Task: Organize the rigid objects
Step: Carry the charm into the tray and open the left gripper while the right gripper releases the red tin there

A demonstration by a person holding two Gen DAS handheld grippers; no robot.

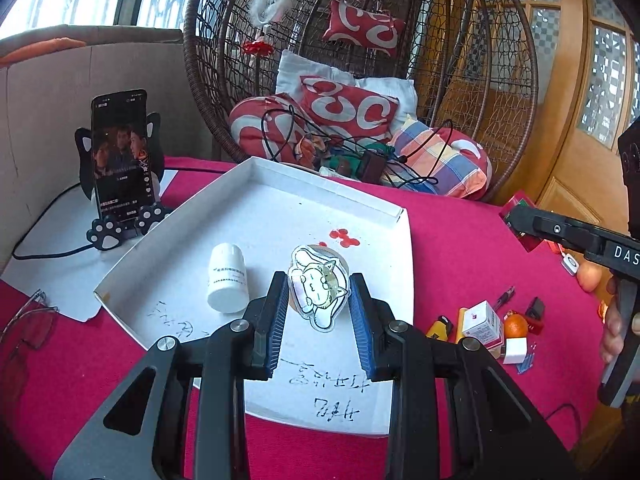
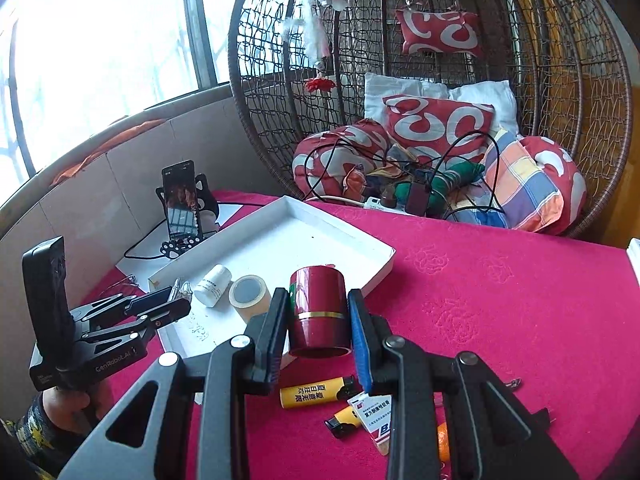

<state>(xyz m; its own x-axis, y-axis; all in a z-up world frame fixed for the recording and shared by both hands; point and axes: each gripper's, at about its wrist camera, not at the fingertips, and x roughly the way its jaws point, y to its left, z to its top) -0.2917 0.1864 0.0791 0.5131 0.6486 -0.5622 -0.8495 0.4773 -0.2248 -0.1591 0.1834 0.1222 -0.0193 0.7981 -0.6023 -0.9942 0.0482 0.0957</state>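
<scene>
My left gripper (image 1: 319,284) is shut on a clear cartoon-cat charm (image 1: 320,286) and holds it over the white tray (image 1: 256,172). In the tray a white pill bottle (image 1: 227,278) lies on its side, and the right wrist view also shows a roll of tan tape (image 2: 249,294) beside the bottle (image 2: 212,284). My right gripper (image 2: 318,300) is shut on a dark red can with a gold band (image 2: 318,312), held above the red tablecloth near the tray's corner (image 2: 390,256). From the right wrist view the left gripper (image 2: 176,300) is at the tray's left edge.
Yellow lighters (image 2: 316,394), a medicine box (image 2: 376,416), an orange (image 1: 516,325) and a pen (image 1: 505,295) lie on the cloth to the tray's right. A phone on a paw stand (image 1: 120,160) and glasses (image 1: 28,324) are to the left. A wicker chair with cushions (image 1: 352,108) and cables is behind.
</scene>
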